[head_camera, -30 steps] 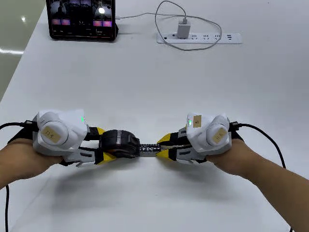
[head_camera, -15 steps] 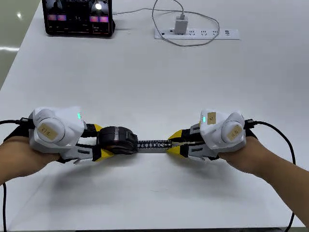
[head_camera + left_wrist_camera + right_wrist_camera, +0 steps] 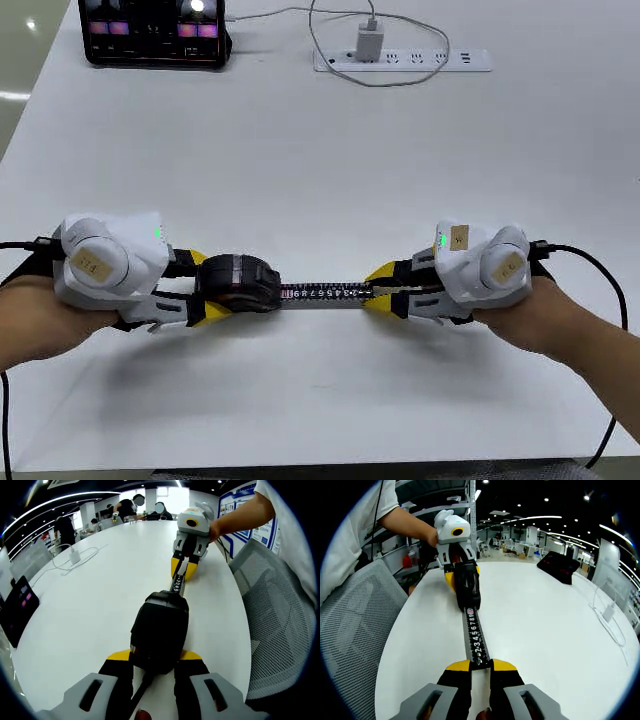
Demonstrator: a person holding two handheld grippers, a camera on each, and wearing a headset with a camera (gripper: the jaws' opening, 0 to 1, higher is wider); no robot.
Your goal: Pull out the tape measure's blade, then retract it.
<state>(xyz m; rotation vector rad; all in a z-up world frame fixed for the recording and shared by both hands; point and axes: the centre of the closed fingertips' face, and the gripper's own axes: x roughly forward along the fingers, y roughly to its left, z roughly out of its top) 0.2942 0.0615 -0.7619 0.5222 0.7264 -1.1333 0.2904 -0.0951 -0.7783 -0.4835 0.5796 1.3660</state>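
Note:
A black tape measure (image 3: 238, 283) lies on the white table, held between the yellow-tipped jaws of my left gripper (image 3: 200, 290). Its case looms large in the left gripper view (image 3: 160, 630). A dark blade with white numbers (image 3: 325, 293) runs from the case to my right gripper (image 3: 385, 290), which is shut on the blade's end. In the right gripper view the blade (image 3: 476, 640) stretches away from my right gripper (image 3: 480, 667) to the case (image 3: 468, 585) and the left gripper (image 3: 454, 555). The right gripper (image 3: 186, 565) shows at the far end in the left gripper view.
A dark tablet (image 3: 155, 30) stands at the table's back left. A white power strip (image 3: 400, 60) with a plugged charger (image 3: 368, 42) and looping cable lies at the back centre. A mesh chair (image 3: 270, 625) stands beside the table edge. People sit at the far end of the room.
The right gripper has moved rightward, away from the case, and the drawn-out stretch of blade has grown longer. The left gripper still holds the case in about the same place.

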